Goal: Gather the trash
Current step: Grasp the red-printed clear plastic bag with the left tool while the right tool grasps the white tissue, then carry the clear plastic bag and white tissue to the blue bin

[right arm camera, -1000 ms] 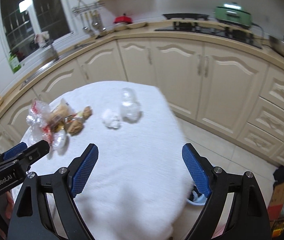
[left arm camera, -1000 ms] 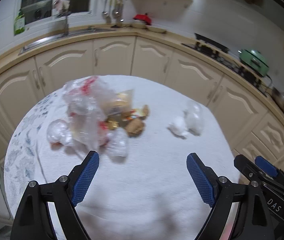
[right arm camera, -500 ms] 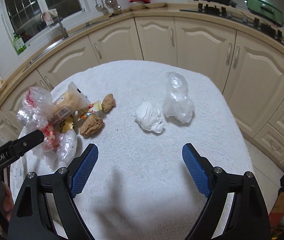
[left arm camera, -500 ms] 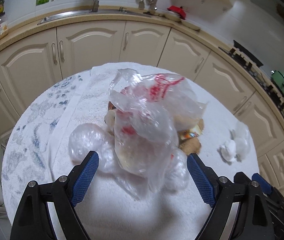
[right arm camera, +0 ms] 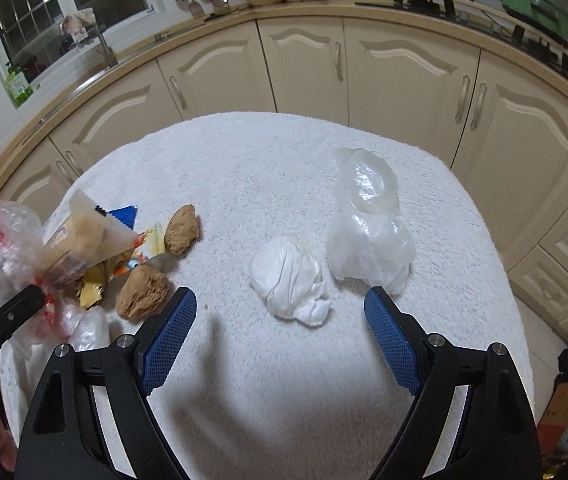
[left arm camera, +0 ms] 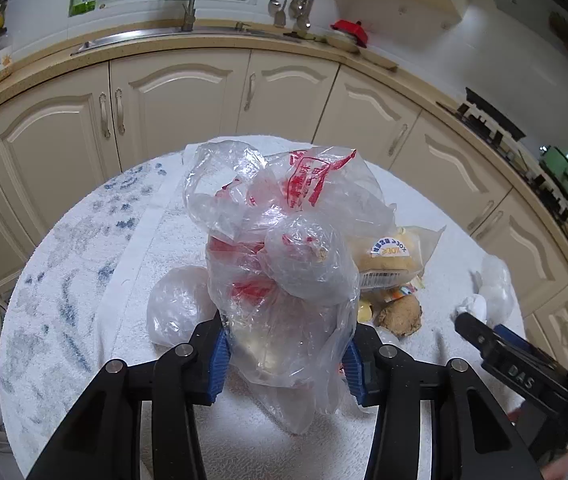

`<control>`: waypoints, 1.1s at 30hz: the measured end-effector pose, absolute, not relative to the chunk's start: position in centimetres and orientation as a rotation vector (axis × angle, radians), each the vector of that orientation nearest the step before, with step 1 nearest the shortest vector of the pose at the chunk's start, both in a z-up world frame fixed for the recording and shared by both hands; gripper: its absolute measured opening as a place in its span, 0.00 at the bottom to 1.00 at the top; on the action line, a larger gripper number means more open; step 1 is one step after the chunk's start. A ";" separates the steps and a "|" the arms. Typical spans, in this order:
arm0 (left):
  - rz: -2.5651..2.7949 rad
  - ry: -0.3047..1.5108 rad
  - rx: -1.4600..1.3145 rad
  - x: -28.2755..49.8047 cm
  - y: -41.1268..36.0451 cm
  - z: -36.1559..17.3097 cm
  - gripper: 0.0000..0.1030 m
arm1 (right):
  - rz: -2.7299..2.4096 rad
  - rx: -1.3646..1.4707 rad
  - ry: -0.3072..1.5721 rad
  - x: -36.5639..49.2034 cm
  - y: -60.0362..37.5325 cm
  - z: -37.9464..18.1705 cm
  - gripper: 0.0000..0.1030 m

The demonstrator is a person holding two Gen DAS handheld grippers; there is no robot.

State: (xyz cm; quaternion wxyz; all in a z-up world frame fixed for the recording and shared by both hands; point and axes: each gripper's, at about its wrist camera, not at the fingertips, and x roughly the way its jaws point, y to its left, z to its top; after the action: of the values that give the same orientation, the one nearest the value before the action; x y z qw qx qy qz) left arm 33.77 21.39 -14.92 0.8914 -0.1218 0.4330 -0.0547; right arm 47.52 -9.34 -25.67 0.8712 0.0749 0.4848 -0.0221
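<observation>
My left gripper [left arm camera: 284, 356] is shut on a clear plastic bag with red print [left arm camera: 284, 256] that bulges between its blue pads, on the white-towelled table [left arm camera: 243, 440]. Beside the bag lie a bread wrapper [left arm camera: 392, 256] and a brown lump [left arm camera: 400, 316]. My right gripper [right arm camera: 279, 336] is open and empty, low over the table, with a crumpled white tissue [right arm camera: 290, 280] between and just beyond its pads. A crumpled clear bag [right arm camera: 368, 232] lies to the tissue's right. Two brown lumps [right arm camera: 143, 292] and wrappers [right arm camera: 91, 240] lie at the left.
Cream kitchen cabinets [right arm camera: 364, 64] curve round behind the table. The table's right edge [right arm camera: 512, 300] drops to the floor, where a cardboard box [right arm camera: 564, 408] stands. A small clear bag [left arm camera: 179, 308] lies left of the held one.
My left gripper moved forward and closed on the red-printed plastic bag. My right gripper moved forward and lower towards the white tissue and stayed open.
</observation>
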 end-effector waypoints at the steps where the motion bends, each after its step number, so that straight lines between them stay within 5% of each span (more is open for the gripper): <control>1: -0.117 0.900 -0.257 33.9 21.4 -15.0 0.41 | -0.050 0.151 1.017 47.9 -9.3 -25.9 0.83; 3: -0.117 0.897 -0.261 33.2 21.6 -15.0 0.41 | -0.061 0.151 1.021 48.3 -9.3 -26.3 0.75; 7: -0.115 0.890 -0.257 32.4 22.1 -14.7 0.41 | -0.087 0.116 1.003 48.3 -9.1 -26.4 0.33; 33: -0.176 0.823 -0.181 26.4 18.2 -10.8 0.41 | -0.033 0.234 0.890 40.4 -12.0 -20.7 0.33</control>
State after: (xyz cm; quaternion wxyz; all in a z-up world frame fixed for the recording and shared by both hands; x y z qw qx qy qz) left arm 26.40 18.21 -10.80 0.9087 -0.0878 0.3990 -0.0852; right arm 40.45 -11.97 -20.74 0.8958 0.1128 0.4296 -0.0158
